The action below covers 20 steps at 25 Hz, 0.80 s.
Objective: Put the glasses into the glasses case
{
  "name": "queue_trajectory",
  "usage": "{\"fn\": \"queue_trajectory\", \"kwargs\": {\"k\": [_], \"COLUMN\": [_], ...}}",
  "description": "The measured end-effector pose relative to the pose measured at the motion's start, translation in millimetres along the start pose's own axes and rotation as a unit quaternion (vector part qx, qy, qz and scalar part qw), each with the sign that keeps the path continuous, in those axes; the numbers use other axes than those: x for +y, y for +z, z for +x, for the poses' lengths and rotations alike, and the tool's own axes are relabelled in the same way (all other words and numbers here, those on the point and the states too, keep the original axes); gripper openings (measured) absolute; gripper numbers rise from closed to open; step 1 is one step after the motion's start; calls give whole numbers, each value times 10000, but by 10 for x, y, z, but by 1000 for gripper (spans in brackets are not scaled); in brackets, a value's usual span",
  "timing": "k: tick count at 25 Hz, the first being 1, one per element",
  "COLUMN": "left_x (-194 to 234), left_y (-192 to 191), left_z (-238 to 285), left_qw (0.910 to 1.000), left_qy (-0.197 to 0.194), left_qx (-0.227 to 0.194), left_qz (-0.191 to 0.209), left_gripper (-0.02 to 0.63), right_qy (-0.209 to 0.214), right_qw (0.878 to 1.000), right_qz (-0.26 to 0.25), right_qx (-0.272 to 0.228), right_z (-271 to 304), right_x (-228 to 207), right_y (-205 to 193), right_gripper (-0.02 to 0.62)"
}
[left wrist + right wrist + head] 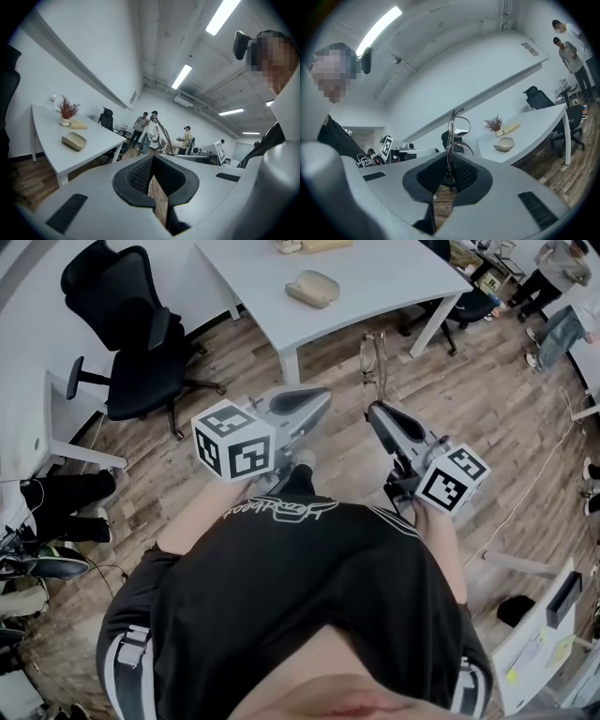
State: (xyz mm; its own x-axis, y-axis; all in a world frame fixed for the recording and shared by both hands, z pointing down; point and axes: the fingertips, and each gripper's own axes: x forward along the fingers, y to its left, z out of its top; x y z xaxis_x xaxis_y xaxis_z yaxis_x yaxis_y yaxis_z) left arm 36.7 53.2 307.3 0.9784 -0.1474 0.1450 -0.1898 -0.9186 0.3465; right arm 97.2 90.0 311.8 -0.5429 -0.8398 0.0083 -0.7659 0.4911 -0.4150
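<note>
Glasses [373, 362] stand pinched by one thin edge in the closed right tool [378, 412], over the floor [487, 427] and near the tabletop [394, 277] where the glasses case [312, 288] lies. They look light, with springy wire and lenses that would scratch, so the grip belongs gently on the frame, never on the glass. The left tool [322, 397] is closed on nothing.

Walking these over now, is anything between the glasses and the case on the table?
Nothing visible does. Only open floor and bare tabletop lie between the glasses in the right gripper and the case.
</note>
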Motion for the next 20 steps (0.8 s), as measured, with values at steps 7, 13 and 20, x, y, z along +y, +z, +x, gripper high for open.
{"fn": "queue_trajectory", "kwargs": {"k": [7,13,20], "left_x": [998,1893,2761], "left_y": [429,752,931], "left_z": [392,641,790], "left_qw": [9996,9990,9982], "left_qy": [29,74,157], "left_qx": [246,382,406], "left_qz": [-96,-229,-417], "left_gripper": [6,6,6], "right_qy": [-69,-142,-255], "right_qw": [9997,9995,9991], "right_qz": [241,294,335], "right_qx": [-84,-5,111], "right_z": [809,1548,2203], "right_x": [-730,-1304,-1809], "right_y": [354,649,756], "right_gripper": [28,28,28]}}
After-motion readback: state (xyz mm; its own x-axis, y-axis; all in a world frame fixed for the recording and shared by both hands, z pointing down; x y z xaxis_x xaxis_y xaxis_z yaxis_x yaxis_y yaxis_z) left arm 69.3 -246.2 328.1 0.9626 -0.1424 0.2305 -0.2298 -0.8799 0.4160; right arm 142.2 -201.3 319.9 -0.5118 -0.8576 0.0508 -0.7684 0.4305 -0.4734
